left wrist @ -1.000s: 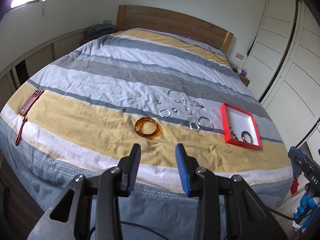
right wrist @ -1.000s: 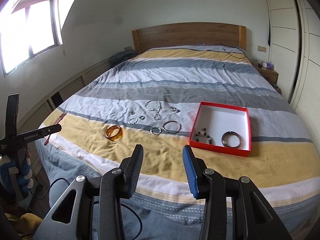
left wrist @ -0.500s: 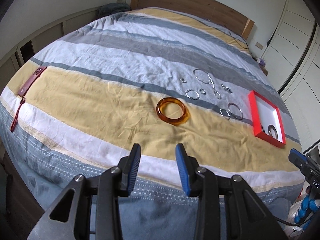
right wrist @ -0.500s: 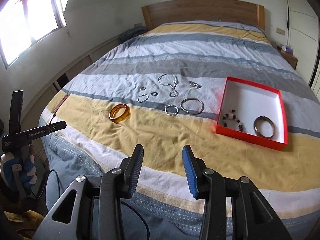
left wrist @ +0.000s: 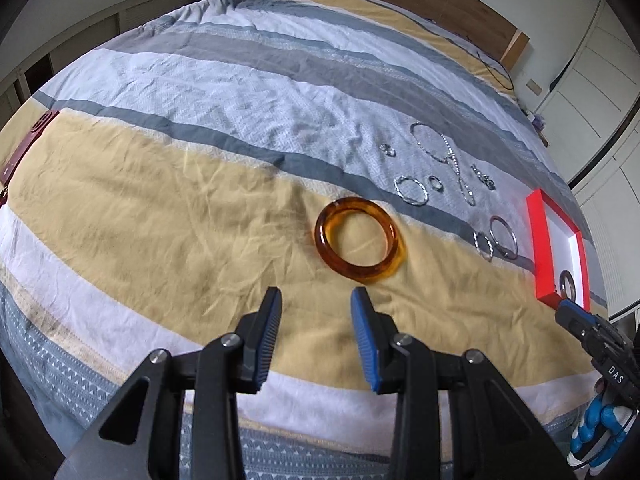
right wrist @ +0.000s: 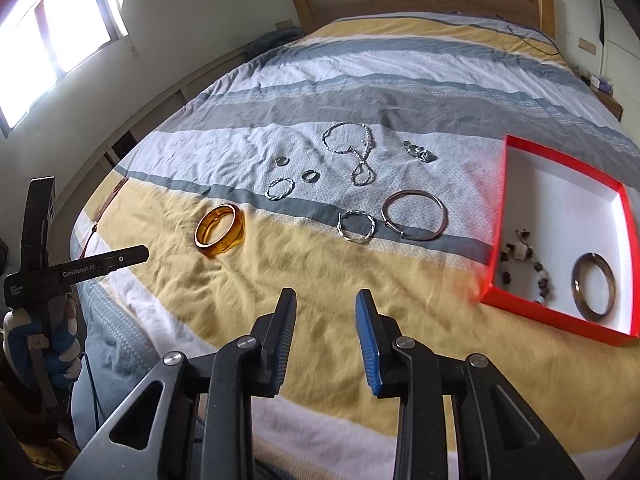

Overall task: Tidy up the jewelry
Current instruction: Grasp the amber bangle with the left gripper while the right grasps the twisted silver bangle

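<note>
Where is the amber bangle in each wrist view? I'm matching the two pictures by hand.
Left wrist view: the amber bangle lies centre frame on the yellow stripe, just beyond the open left gripper.
Right wrist view: the amber bangle sits left of centre, far left of the right gripper.
Shared landmark: the red box, at right in both.

Just ahead of my left gripper (left wrist: 316,312) the thick bangle (left wrist: 357,238) lies on the bed (left wrist: 160,200), with the twisted ring (left wrist: 411,191) and the necklace (left wrist: 444,156) behind it to the right. From my right gripper (right wrist: 326,314), two bracelets (right wrist: 357,226) (right wrist: 414,214) lie side by side straight ahead. The box (right wrist: 560,312) sits ahead to the right, holding a beaded bracelet (right wrist: 526,266) with a bangle (right wrist: 594,287) to its right.
</note>
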{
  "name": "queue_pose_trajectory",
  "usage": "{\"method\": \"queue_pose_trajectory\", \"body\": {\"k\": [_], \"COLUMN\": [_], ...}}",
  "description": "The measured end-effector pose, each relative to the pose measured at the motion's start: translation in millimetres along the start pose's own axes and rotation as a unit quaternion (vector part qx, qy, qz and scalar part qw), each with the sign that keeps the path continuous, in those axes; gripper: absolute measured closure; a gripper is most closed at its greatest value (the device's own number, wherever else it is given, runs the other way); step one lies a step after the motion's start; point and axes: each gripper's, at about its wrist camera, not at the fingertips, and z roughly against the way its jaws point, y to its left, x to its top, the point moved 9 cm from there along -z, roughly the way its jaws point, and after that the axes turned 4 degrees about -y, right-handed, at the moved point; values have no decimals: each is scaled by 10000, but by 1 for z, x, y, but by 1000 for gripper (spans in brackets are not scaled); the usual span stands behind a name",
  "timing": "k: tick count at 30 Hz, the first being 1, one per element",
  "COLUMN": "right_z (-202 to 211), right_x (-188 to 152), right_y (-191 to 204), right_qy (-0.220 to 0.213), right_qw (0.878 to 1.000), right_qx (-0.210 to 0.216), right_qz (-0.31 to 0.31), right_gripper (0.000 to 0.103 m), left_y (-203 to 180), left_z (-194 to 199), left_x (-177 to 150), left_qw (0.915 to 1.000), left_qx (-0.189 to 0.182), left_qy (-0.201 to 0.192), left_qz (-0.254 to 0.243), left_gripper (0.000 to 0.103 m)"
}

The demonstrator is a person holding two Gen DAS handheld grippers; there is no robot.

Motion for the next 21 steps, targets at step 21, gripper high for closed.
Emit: {"method": "queue_pose_trajectory", "body": {"k": [21], "right_z": [-121], "right_x": [44], "right_y": [-7], "right_qy": [499], "right_qw": [9985], "right_qx": [230], "right_qz": [11], "right_gripper": [77], "left_y": [-6], "left_z": [-89], "left_x": [31], "left_qw": [9992], "left_qx": [147], "left_qy": [247], "left_qz": [-291], "left_gripper": [69]}}
